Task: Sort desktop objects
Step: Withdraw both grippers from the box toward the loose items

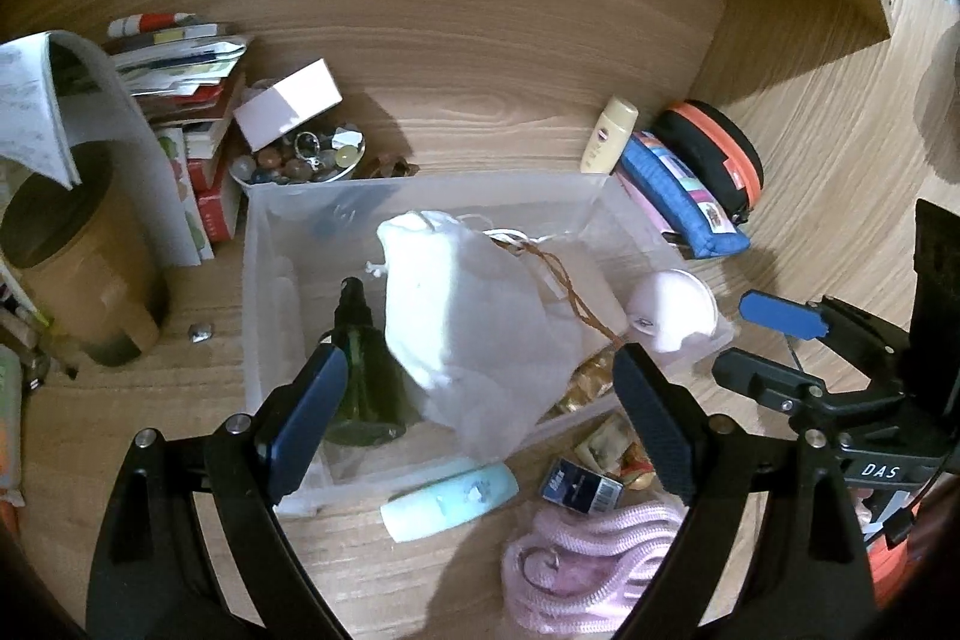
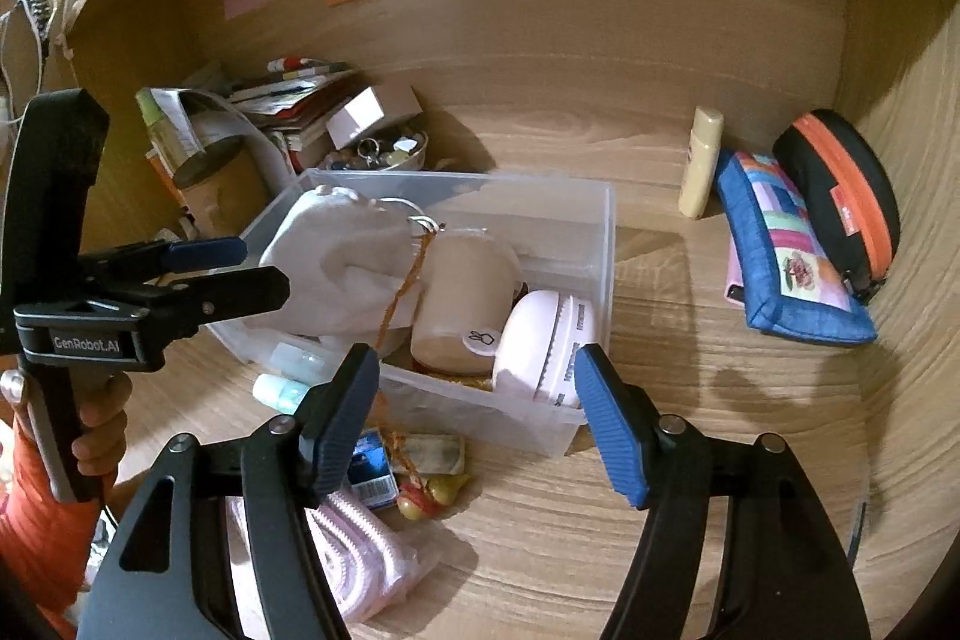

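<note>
Left wrist view: left gripper (image 1: 480, 403) spread wide, nothing between the pads, hovering over the near end of the clear bin (image 1: 264, 244). In the bin: white pouch (image 1: 474, 316) in the middle, green bottle (image 1: 360, 388) lying at its left, pink round case (image 1: 672, 316) propped at the right corner. On the desk (image 1: 540, 100) just in front of the bin: mint tube (image 1: 450, 499), blue card box (image 1: 579, 484), pink rope (image 1: 576, 562). Behind the bin: bead bowl (image 1: 300, 160), book stack (image 1: 192, 100). Right of the bin: cream bottle (image 1: 609, 133), blue pencil case (image 1: 684, 196), black-orange pouch (image 1: 714, 154).

Right wrist view: right gripper (image 2: 477, 418) part open, holding nothing, pads apart over the bin's near right corner with the pink case between them in view but untouched. Beige jar (image 2: 462, 298) lies in the bin beside the pink case. Left gripper comes in from the left, held in a hand (image 2: 102, 424) in an orange sleeve (image 2: 36, 520).
</note>
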`<action>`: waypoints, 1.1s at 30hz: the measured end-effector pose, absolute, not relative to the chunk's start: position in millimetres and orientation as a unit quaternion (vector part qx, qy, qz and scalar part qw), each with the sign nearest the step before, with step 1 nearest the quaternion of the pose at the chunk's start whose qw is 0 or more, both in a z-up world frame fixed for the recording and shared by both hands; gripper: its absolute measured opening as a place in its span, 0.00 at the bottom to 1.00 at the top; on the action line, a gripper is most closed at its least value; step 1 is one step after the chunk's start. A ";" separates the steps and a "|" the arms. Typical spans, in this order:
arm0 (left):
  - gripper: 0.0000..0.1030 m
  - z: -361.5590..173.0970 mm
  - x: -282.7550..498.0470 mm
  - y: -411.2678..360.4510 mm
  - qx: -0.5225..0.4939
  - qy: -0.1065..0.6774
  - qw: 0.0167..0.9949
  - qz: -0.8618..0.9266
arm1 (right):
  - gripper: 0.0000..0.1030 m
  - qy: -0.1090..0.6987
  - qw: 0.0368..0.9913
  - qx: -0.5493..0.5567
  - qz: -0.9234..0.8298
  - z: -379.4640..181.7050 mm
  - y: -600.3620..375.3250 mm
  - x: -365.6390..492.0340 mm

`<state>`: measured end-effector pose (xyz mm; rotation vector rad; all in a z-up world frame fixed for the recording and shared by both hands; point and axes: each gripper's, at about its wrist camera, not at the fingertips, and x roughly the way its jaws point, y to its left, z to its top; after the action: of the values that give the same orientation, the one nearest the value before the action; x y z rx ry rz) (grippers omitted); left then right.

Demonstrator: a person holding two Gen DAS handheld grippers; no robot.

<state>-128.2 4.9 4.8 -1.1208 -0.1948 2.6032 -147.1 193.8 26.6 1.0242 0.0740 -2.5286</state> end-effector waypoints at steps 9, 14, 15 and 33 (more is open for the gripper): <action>0.88 4.3 -103.3 1.5 -0.392 -0.067 0.136 0.907 | 0.72 0.039 0.205 0.365 -0.908 26.5 189.0 -126.7; 0.88 -1.3 -90.3 -1.5 -0.398 -0.062 0.132 0.906 | 0.74 0.044 0.204 0.364 -0.908 25.1 188.0 -113.8; 0.89 -2.3 -87.7 -1.5 -0.400 -0.061 0.132 0.905 | 0.74 0.046 0.203 0.365 -0.908 24.3 187.6 -111.8; 0.89 -35.2 -53.2 -15.1 -0.444 -0.043 0.100 0.889 | 0.74 0.049 0.201 0.377 -0.903 9.0 198.0 -85.2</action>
<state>-53.2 -15.1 -35.2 -1.3131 -0.1281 2.6294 -85.2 198.0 9.0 1.0542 0.1370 -2.5218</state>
